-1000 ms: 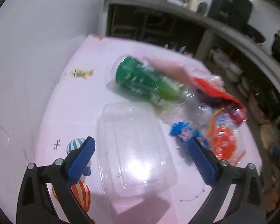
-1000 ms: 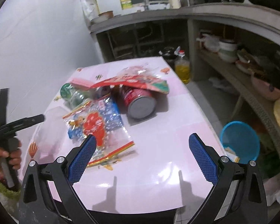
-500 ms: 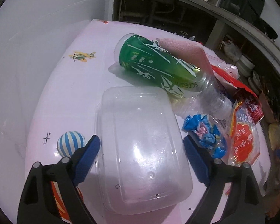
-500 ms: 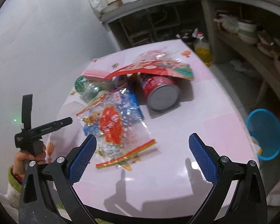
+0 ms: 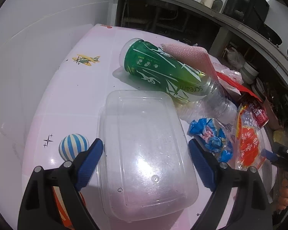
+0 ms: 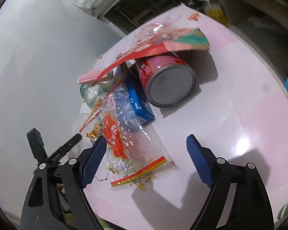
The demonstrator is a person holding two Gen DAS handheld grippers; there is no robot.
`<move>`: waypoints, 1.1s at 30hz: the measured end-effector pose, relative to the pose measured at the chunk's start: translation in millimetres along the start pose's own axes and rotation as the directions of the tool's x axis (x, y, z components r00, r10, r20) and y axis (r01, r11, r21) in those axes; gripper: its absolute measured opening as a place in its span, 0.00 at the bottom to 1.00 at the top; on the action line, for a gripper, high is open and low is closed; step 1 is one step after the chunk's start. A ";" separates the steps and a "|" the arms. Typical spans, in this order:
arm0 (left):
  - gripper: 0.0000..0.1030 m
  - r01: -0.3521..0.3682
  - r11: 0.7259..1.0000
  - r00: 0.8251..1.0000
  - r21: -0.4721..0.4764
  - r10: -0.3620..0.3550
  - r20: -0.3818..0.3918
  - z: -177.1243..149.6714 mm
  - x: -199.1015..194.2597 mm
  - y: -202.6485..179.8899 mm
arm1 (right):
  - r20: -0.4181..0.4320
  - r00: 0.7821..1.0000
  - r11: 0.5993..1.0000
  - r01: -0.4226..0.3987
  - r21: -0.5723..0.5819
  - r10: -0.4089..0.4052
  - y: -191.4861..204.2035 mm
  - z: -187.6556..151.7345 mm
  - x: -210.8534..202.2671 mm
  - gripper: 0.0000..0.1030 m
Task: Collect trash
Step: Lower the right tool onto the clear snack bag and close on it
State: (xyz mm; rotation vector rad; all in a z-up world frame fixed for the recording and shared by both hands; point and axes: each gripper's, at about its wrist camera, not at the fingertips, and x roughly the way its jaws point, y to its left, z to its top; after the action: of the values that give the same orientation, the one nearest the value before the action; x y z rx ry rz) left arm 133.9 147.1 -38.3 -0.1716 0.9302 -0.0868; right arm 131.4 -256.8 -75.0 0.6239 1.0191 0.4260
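while the left gripper (image 5: 145,158) stands open astride a clear plastic container (image 5: 144,153) lying upside down on the pink tabletop (image 5: 71,95), the right gripper (image 6: 146,158) hangs open over a snack wrapper (image 6: 124,143) near a red can (image 6: 166,80).

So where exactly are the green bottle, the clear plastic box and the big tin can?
green bottle (image 5: 159,71), left wrist view, on its green label.
clear plastic box (image 5: 144,149), left wrist view, on its flat upturned face.
tin can (image 6: 171,86), right wrist view, on its grey end.
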 end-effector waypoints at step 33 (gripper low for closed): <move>0.85 0.011 1.000 1.000 0.001 -0.011 0.008 -4.7 -2.4 -3.0 | 0.009 0.984 0.981 -0.180 0.072 0.180 0.5 -26.2 -13.3 0.14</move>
State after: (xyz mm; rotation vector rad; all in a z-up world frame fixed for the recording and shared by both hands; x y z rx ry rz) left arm 128.7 144.1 -38.5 -0.1765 0.9215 -0.0968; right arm 102.0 -257.0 -75.9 0.7853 0.9824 0.5487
